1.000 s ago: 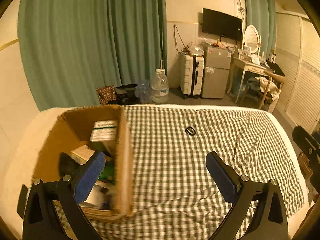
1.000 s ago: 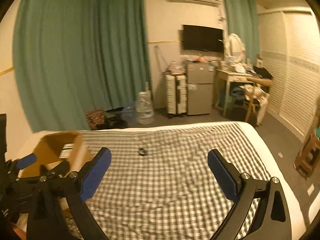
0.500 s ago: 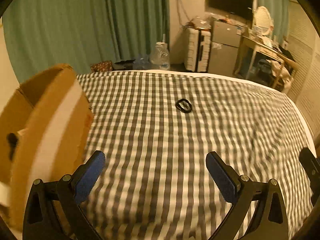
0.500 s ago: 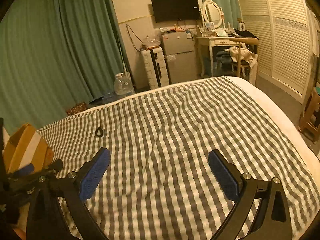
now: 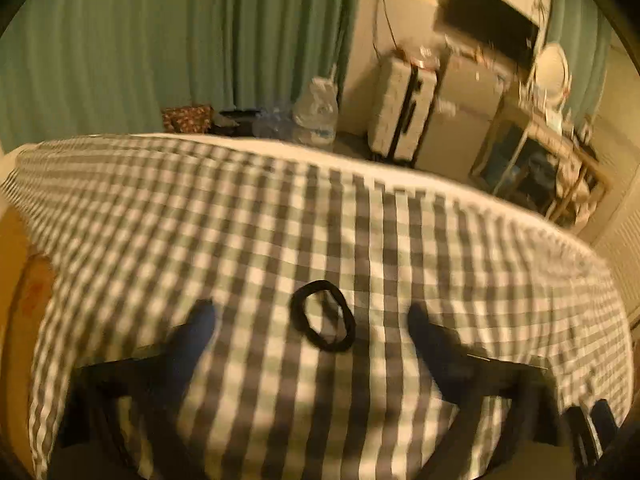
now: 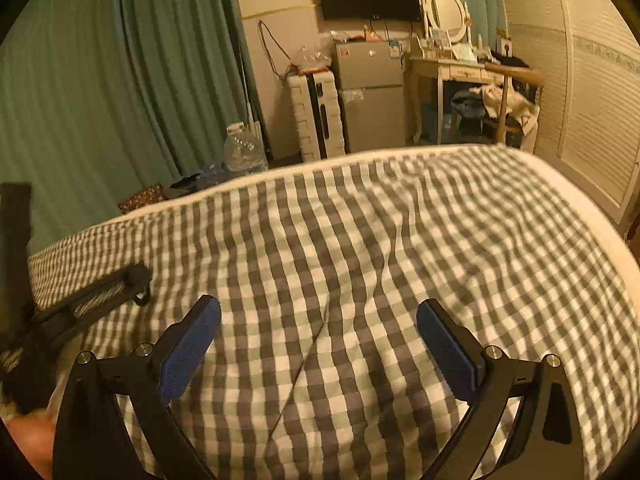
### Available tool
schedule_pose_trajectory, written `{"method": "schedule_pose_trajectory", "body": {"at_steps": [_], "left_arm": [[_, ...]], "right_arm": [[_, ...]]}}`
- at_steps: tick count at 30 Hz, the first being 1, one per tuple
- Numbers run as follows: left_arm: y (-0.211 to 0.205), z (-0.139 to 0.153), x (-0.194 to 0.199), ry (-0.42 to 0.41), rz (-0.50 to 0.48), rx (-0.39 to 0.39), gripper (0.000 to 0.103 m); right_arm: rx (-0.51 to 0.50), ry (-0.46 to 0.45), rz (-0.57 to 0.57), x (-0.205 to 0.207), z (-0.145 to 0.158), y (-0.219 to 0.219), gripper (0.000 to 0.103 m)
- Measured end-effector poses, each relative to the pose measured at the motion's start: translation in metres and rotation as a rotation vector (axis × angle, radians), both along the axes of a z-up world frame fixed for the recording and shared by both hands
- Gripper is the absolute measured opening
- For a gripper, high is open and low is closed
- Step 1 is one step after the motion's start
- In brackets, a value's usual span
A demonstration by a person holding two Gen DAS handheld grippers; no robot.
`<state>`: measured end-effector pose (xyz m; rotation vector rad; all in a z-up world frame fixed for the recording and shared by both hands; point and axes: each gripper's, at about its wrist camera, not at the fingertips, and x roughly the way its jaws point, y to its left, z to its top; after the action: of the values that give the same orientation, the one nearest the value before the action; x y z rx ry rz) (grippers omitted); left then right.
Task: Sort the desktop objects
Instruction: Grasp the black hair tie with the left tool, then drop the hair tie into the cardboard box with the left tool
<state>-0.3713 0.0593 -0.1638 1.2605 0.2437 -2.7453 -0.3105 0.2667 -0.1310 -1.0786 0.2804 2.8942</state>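
The left gripper (image 5: pixel 310 318) hangs low over the checked cloth (image 5: pixel 440 240) with its jaws spread wide, and the black hair tie (image 5: pixel 322 315) lies flat on the cloth between its two fingertips, touching neither. The right gripper (image 6: pixel 318 326) is also spread wide and holds nothing, over bare cloth to the right.

The right gripper (image 6: pixel 318 344) hangs over the checked bedspread (image 6: pixel 400 248) with its blue-padded fingers (image 6: pixel 188 350) spread wide and nothing between them, while the left gripper (image 6: pixel 92 296) reaches in low from the left edge, touching the cloth.
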Motion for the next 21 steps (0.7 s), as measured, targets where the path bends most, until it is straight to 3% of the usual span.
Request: {"method": "schedule_pose_trajectory", "body": {"at_steps": [1, 3, 11, 21], "left_arm": [[0.0, -0.007, -0.006, -0.043, -0.007, 0.012, 0.017], [-0.005, -0.003, -0.002, -0.005, -0.012, 0.046, 0.009], [-0.026, 0.023, 0.055, 0.002, -0.06, 0.064, 0.009], [-0.056, 0.103, 0.168, 0.05, -0.143, 0.11, 0.009]], "right_arm": [[0.002, -0.012, -0.004, 0.002, -0.003, 0.001, 0.099], [0.007, -0.017, -0.017, 0.003, -0.003, 0.006, 0.099], [-0.025, -0.001, -0.035, 0.031, 0.017, 0.006, 0.099], [0.042, 0.047, 0.077, 0.134, 0.067, -0.056, 0.099]]}}
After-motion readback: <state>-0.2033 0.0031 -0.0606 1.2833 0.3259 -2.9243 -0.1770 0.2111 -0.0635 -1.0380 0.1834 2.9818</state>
